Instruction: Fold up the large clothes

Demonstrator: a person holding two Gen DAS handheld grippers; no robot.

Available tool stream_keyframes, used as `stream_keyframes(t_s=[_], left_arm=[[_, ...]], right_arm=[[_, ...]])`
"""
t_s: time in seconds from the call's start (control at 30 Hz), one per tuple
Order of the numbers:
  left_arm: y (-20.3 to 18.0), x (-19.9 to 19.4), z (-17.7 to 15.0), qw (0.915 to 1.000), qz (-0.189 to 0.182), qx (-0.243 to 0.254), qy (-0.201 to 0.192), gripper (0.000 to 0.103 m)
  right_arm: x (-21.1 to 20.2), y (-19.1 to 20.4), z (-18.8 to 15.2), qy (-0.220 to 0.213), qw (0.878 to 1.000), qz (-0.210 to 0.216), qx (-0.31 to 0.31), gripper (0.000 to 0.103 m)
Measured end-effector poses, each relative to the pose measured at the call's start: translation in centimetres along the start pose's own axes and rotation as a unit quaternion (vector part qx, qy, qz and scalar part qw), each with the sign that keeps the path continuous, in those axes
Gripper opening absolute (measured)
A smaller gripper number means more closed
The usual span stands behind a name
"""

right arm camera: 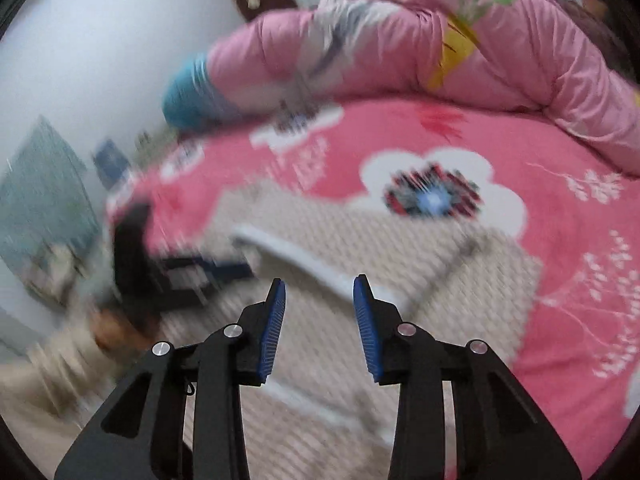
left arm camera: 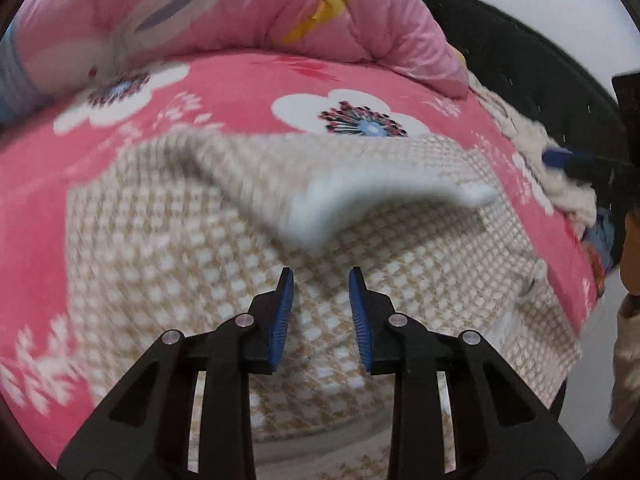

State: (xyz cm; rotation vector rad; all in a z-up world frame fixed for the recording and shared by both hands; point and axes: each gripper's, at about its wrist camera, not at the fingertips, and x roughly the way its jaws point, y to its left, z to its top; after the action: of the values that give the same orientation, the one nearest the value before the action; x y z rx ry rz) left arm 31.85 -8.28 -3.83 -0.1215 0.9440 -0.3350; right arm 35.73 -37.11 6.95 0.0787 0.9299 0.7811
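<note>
Claws first: my left gripper [left arm camera: 321, 276] stands with its blue pads [left arm camera: 281, 312] spread apart and nothing between them, poised over the beige checked garment [left arm camera: 168, 264]; my right gripper [right arm camera: 319, 285] is likewise released, its pads [right arm camera: 370, 328] wide and empty above the same cloth [right arm camera: 460, 280]. That garment lies spread on the pink floral bedsheet [left arm camera: 240, 92], filling the middle of the left wrist view from six o'clock up to the centre, with one part folded back so that a white lining [left arm camera: 352, 196] shows just beyond my left fingertips at twelve o'clock. In the right wrist view a white edge [right arm camera: 304, 260] of the garment runs from ten o'clock toward my claw, much blurred. At nine o'clock there my other gripper [right arm camera: 168, 276] shows as a dark smear, too blurred to read. Farther off, at twelve o'clock in both views, a pink quilt [left arm camera: 248, 4] lies heaped along the far side of the bed, and a pale wall [right arm camera: 100, 40] stands behind it at ten o'clock
</note>
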Motion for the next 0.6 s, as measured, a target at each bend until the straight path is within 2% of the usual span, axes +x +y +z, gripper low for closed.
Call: stream_keyframes(t_s=[0.1, 0.17, 0.23, 0.3, 0.37, 0.47, 0.5, 0.57, 0.6], left_arm=[[1.2, -1.1, -0.7, 0.9991, -0.012, -0.035, -0.022, 0.027], [1.8, -2.3, -0.8, 0.9975, -0.029, -0.05, -0.04, 0.027], [2.0, -3.8, -0.6, 0.9962, -0.032, -0.05, -0.063, 0.027], [2.3, -5.5, 0.4, 0.9941, -0.033, -0.049, -0.091, 0.027], [2.4, -6.1, 2.1, 0.9923, -0.035, -0.05, -0.108, 0.027], [1.9, -4.6, 5.3, 0.9907, -0.054, -0.055, -0.112, 0.029], [1.6, -3.1, 6.4, 0.9914, -0.063, -0.056, -0.1, 0.03], [1.4, -0.1, 7.5, 0.9945, -0.052, -0.062, -0.067, 0.03], [1.3, 1.3, 7.6, 0.9959, -0.046, -0.059, -0.049, 0.03]], right_arm=[[4.5, 0.0, 2.8, 0.005, 1.0, 0.008, 0.03, 0.035], [8.7, -0.2, 3.5, 0.032, 0.998, 0.01, 0.045, 0.035], [12.6, -0.5, 2.8, 0.078, 0.995, 0.012, 0.061, 0.035], [14.5, -0.2, 1.0, 0.102, 0.993, 0.015, 0.055, 0.035], [14.1, 0.7, -0.7, 0.1, 0.995, 0.0, 0.024, 0.035], [12.9, 1.3, -2.5, 0.105, 0.994, -0.02, -0.002, 0.035], [12.4, 1.3, -2.8, 0.109, 0.994, -0.021, -0.003, 0.035], [11.1, 1.0, -2.9, 0.12, 0.992, -0.03, -0.001, 0.035], [10.1, 0.9, -2.6, 0.112, 0.993, -0.042, -0.01, 0.035]])
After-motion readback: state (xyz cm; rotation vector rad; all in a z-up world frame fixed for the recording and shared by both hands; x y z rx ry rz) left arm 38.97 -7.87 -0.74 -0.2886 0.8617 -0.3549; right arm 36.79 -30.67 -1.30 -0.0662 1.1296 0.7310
